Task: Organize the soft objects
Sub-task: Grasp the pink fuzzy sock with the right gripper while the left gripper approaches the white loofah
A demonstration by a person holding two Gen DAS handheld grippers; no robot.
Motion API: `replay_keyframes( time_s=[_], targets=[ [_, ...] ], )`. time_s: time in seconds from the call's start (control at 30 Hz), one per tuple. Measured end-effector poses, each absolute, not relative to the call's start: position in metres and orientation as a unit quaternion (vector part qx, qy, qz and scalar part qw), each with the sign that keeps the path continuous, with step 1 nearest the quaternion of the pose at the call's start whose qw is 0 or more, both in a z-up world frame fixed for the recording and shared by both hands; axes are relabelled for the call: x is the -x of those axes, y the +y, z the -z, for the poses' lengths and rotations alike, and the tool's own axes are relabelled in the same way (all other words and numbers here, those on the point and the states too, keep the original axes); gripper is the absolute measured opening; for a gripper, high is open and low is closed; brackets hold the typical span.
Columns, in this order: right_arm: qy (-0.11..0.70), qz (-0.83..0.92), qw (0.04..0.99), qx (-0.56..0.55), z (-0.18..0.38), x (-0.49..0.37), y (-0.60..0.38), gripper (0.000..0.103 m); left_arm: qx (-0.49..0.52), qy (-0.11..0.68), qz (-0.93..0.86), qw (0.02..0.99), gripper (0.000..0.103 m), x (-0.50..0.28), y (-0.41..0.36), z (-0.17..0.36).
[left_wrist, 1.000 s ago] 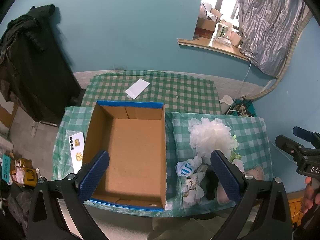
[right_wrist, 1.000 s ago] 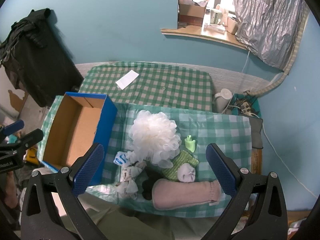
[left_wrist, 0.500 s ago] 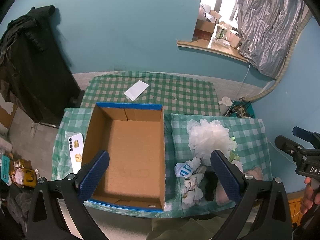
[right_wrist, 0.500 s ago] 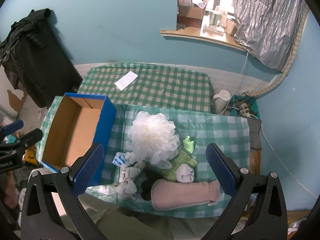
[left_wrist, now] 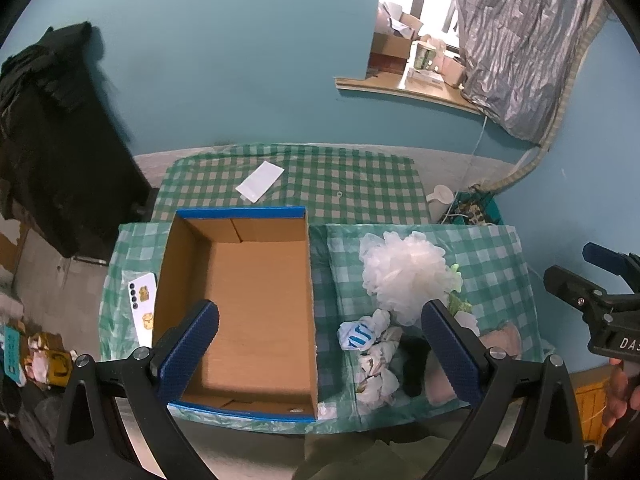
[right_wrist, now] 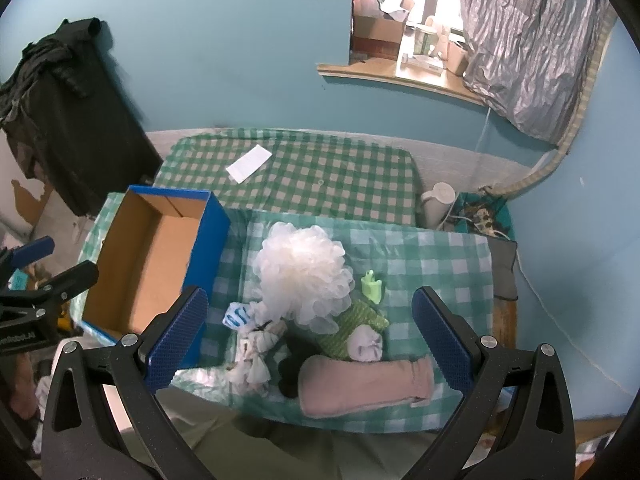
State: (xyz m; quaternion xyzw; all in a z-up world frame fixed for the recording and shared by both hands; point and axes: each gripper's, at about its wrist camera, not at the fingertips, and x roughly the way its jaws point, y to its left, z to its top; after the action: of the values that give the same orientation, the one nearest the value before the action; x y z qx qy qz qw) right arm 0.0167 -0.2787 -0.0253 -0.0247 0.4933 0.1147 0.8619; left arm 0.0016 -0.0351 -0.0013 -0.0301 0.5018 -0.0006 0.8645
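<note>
1. Over the counter (right_wrist: pixel 440 248), both tools hang high: the left tool (left_wrist: pixel 320 344) with jaws spread wide above the box, the right tool (right_wrist: pixel 310 340) just as wide above the pile, neither holding anything.
2. Progress check: the cardboard box (left_wrist: pixel 256 300) sits completely bare inside, so I'd judge nothing has been sorted yet and every piece is still to go.
3. All the soft things lie bunched on the checked cloth right of the box, touching one another.
4. Biggest is the white mesh pouf (right_wrist: pixel 304 272), frilly, airy, ball-shaped; it should squash easily.
5. Nearest the counter edge, a pink sock (right_wrist: pixel 364 384), a long fuzzy tube lying flat.
6. Beside it a small white rolled bundle (right_wrist: pixel 366 344) on a green knitted cloth (right_wrist: pixel 356 320).
7. Crumpled white fabric (right_wrist: pixel 256 356) and something black (right_wrist: pixel 292 368) fill the left side; the black item's shape is unclear.
</note>
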Motion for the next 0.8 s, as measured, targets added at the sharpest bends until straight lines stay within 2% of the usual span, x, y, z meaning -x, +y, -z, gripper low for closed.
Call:
replay_keyframes(
  time_s=[0.8],
  targets=[
    [0.554,0.002,0.829,-0.081,0.101,0.021,-0.377,0.101,-0.055,0.544,0.111,0.83,0.102,-0.045,-0.107,0.061]
  ],
)
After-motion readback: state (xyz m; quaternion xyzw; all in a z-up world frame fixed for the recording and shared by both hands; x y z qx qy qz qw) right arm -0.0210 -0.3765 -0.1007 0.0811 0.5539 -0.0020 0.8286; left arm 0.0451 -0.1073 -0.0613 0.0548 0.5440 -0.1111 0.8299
